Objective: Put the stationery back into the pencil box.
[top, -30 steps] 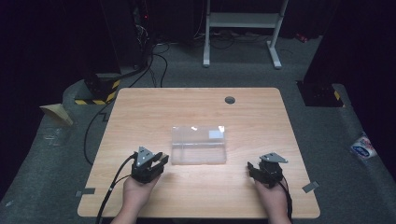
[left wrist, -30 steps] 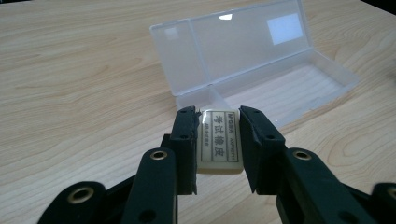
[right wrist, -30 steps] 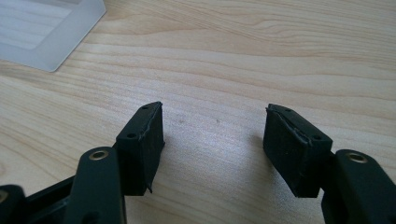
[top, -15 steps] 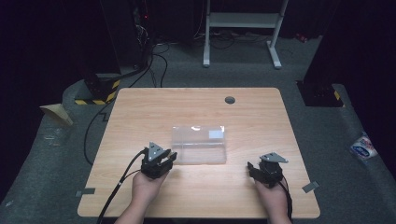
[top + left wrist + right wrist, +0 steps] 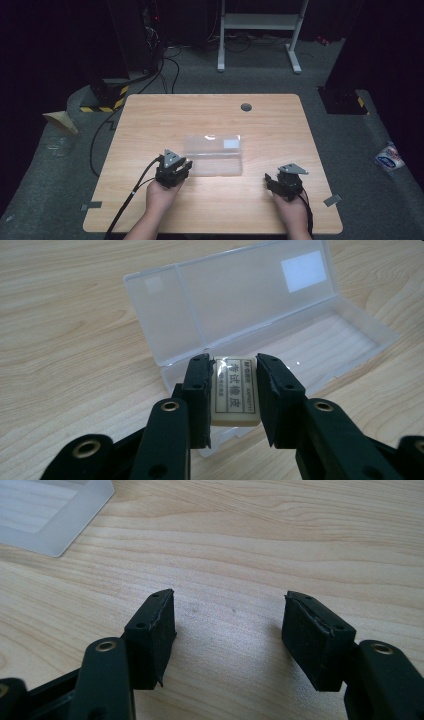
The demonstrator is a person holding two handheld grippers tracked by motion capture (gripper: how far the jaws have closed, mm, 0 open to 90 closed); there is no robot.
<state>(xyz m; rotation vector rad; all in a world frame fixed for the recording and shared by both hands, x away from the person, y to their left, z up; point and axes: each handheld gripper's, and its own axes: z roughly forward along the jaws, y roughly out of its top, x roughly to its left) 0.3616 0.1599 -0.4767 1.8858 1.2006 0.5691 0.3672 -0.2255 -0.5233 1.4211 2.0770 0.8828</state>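
the jaws of the left gripper (image 5: 232,390) are clamped on a small cream eraser (image 5: 235,392) with dark printed characters on its face, one pad against each long side. the eraser hangs just above the near left end of the clear plastic case (image 5: 280,340), whose lid stands open on the far side; in the high view the left gripper (image 5: 172,170) sits at that same near left corner of the case (image 5: 215,155).

the step in hand looks like setting the eraser down into the tray. to do it well, carry it a little farther over the near wall so the whole block clears the rim, keep it level, lower it until it rests on the tray floor, and only then let the jaws part. the tray is narrow, so the jaws should open along its length rather than push against the walls or tip the light case.

the right gripper (image 5: 227,630) hovers over bare table (image 5: 260,545) with its jaws standing apart and nothing between them, the case corner (image 5: 55,515) to its far left. in the high view it (image 5: 285,182) waits near the right front, well apart from the case, free to steady the case if it slides.

the table has a cable hole (image 5: 246,107) at the far side; nothing lies in the way.
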